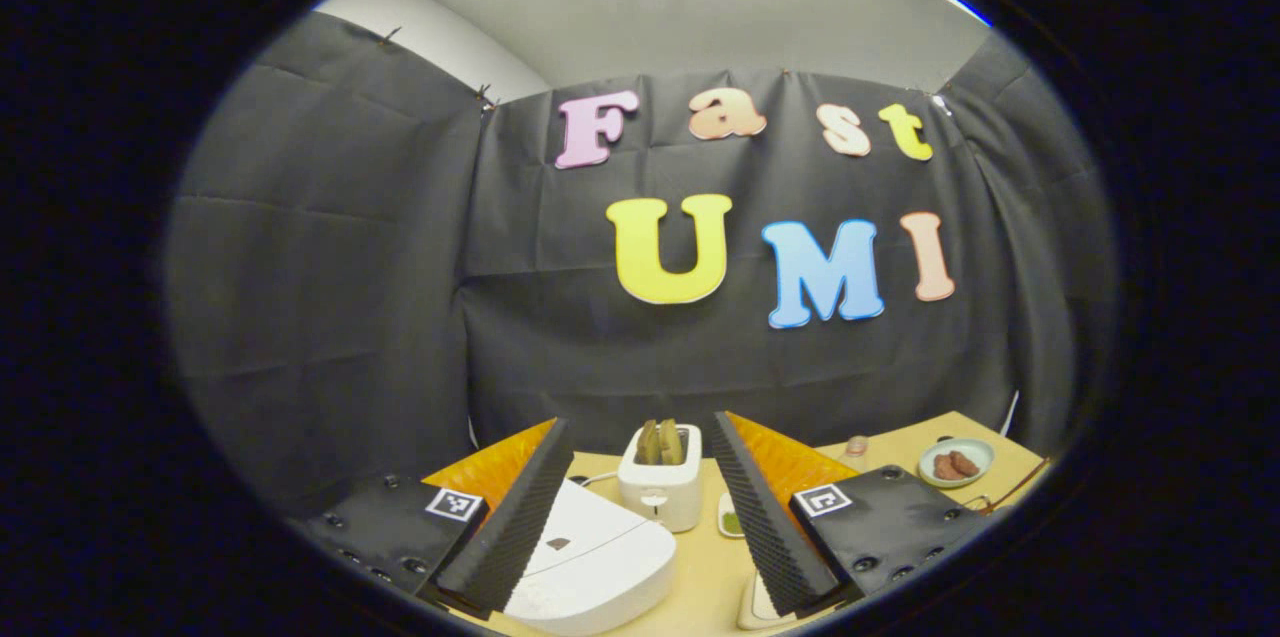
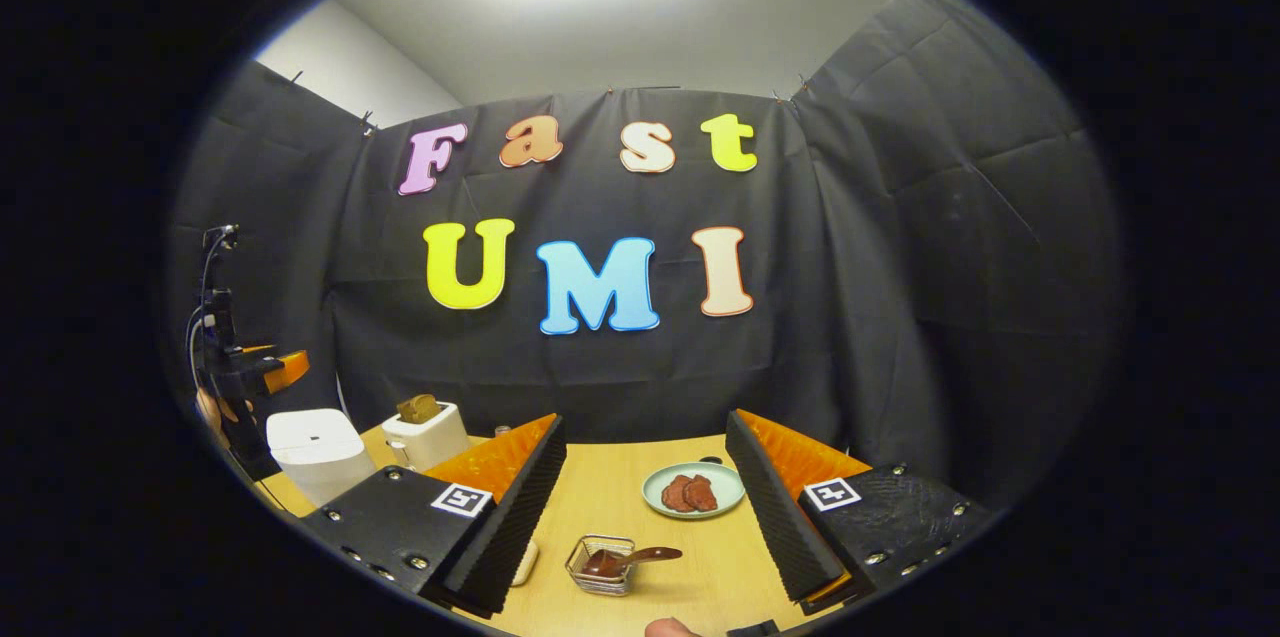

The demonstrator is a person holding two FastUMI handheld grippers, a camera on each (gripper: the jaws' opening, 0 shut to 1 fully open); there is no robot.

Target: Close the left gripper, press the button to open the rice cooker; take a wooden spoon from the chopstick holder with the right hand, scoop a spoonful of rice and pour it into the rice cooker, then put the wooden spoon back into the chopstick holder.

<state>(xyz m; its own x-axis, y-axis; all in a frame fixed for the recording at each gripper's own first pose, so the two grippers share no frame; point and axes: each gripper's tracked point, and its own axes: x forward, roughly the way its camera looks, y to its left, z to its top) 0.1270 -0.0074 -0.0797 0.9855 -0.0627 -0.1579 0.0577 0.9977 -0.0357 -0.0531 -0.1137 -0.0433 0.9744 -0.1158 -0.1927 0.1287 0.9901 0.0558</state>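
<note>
In the left gripper view the white rice cooker [image 1: 600,557] sits low between my fingers with its lid down. My left gripper [image 1: 640,420] is open above it and holds nothing. My right gripper [image 2: 645,417] is also open with nothing in it. Below and between its fingers stands a small wire chopstick holder [image 2: 598,567], and the wooden spoon [image 2: 640,555] lies in it with its handle pointing right. Far left in the right gripper view are the rice cooker [image 2: 318,449] and, above it, the left gripper [image 2: 262,369] held by a hand.
A white toaster [image 1: 660,489] with bread stands behind the cooker on the wooden table [image 2: 620,492]. A pale green plate [image 2: 693,491] with brown slices lies mid-table. A small green dish [image 1: 732,520] and a cream object [image 1: 755,607] lie beside the cooker. Black cloth walls the booth.
</note>
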